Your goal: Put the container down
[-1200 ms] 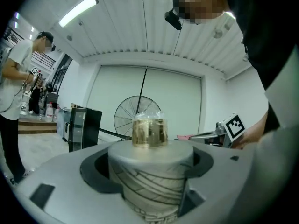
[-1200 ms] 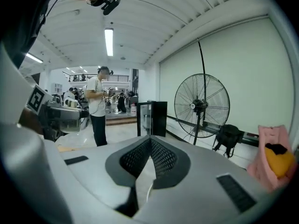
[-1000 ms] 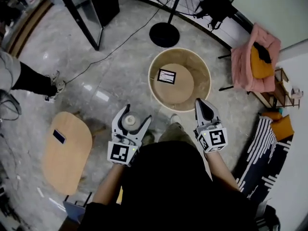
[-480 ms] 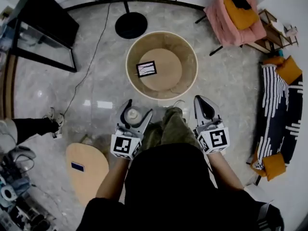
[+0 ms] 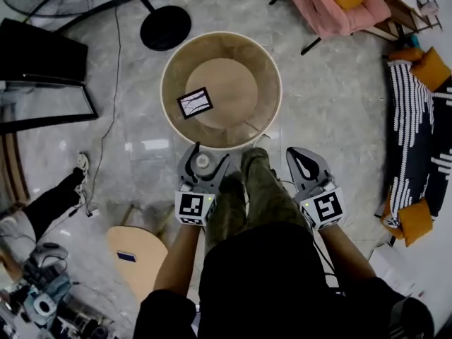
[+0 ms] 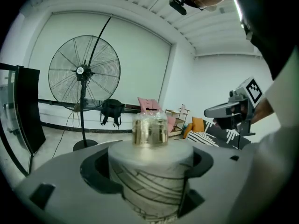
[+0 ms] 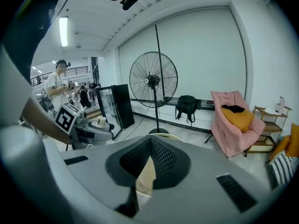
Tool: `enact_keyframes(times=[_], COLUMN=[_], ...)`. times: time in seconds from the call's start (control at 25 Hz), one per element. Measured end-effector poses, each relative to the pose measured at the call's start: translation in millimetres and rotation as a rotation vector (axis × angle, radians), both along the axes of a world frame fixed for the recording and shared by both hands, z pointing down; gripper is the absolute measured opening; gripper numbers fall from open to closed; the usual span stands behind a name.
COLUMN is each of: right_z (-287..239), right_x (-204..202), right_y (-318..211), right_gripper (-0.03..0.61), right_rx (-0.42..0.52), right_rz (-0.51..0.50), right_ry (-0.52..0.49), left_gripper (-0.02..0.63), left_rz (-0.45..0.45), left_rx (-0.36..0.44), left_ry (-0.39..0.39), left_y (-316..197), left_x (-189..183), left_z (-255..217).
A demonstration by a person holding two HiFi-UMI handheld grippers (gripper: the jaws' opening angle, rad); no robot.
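The person is standing at the six o'clock edge of the round wooden table [image 5: 233, 83], and the container is not down yet. The left tongs [image 5: 209, 154] are gripping a small white container [image 6: 148, 176] with a dark line pattern and a shiny gold cap [image 6: 150, 130]. They are holding it upright by its body, with a jaw pressing in on either side. From above, it is hanging over the floor just outside the table's rim, at about seven o'clock of the table, and not over the top. The right tongs [image 5: 302, 159] are pinched together at the tips with nothing in them, hovering off the table's five o'clock, apart from the rim. The only thing lying on the table is a small dark-bordered card [image 5: 195, 102], toward nine o'clock of its centre, so most of the top is looking free. To my eye the carrying is about finished and the setting-down itself is all to come. That means reaching forward toward twelve o'clock, clearing the rim, which is looking raised, and lowering the container onto the wood. Then the left tongs let go.
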State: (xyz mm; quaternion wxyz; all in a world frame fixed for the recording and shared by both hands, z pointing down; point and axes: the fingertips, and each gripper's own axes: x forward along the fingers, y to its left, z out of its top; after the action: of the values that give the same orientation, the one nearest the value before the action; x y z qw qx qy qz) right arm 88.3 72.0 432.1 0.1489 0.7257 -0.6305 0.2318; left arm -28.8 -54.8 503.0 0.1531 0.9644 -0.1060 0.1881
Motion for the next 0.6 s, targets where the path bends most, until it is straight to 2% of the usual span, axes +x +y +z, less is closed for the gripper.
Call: enact_keyframes(times=[0.12,0.24,0.36,0.6], right_z=[34,69,102,158], right_x=[26,39,47,80], right_y=[-15,-27,-34,-42], right_gripper=[0.021,0.021,0.021,0.021], right_rx=[-0.024,0.0,-0.011,-0.026], right_rz=[-0.022,-0.037,-0.044,0.042], right_ry=[-0.028,-0.078,-0.13,-0.143], left_gripper=[0.348,0.348,0.348,0.348], left_rz=[0.003,-0.011,-0.041,-0.084], left_rx=[-0.009,-0.006,-0.013,0.007], left_ry=[-0.054,-0.118,-0.143,-0.203], left_y=[-10,-18,-21,-42], left_x=[32,50,68,97], left_z=[37,77,112,204])
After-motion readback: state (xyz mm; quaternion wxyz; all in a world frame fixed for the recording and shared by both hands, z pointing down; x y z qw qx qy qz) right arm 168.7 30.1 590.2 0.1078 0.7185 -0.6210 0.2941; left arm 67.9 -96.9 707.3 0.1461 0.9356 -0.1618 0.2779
